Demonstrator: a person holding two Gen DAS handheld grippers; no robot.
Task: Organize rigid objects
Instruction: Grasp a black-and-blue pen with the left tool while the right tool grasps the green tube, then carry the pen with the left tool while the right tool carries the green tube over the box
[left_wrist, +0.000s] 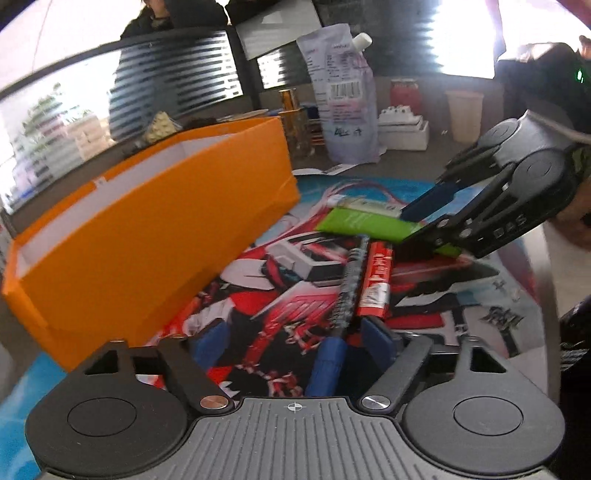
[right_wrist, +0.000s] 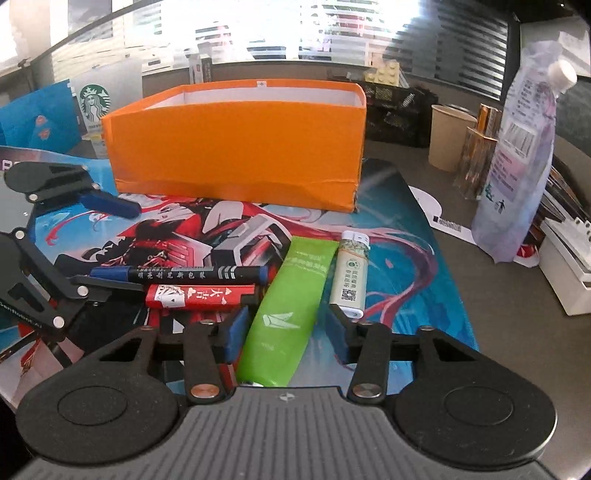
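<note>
An open orange box (left_wrist: 155, 229) (right_wrist: 236, 144) stands on a printed mat (right_wrist: 399, 206). In front of it lie a black marker with blue ends (right_wrist: 177, 274) (left_wrist: 347, 291), a red lighter (right_wrist: 199, 296) (left_wrist: 375, 282), a green tube (right_wrist: 291, 295) (left_wrist: 365, 223) and a white lighter (right_wrist: 351, 273) (left_wrist: 364, 204). My left gripper (left_wrist: 295, 347) is open, its pads either side of the marker's blue end. My right gripper (right_wrist: 288, 328) is open, its blue pads straddling the green tube; it also shows in the left wrist view (left_wrist: 424, 221).
A lilac refill pouch (right_wrist: 517, 162) (left_wrist: 340, 96) stands right of the mat, with amber bottles (right_wrist: 480, 147), a paper cup (right_wrist: 448, 136) and a white box (right_wrist: 569, 266) nearby. A black crate (right_wrist: 399, 110) sits behind the orange box, a Starbucks cup (right_wrist: 94, 107) to its left.
</note>
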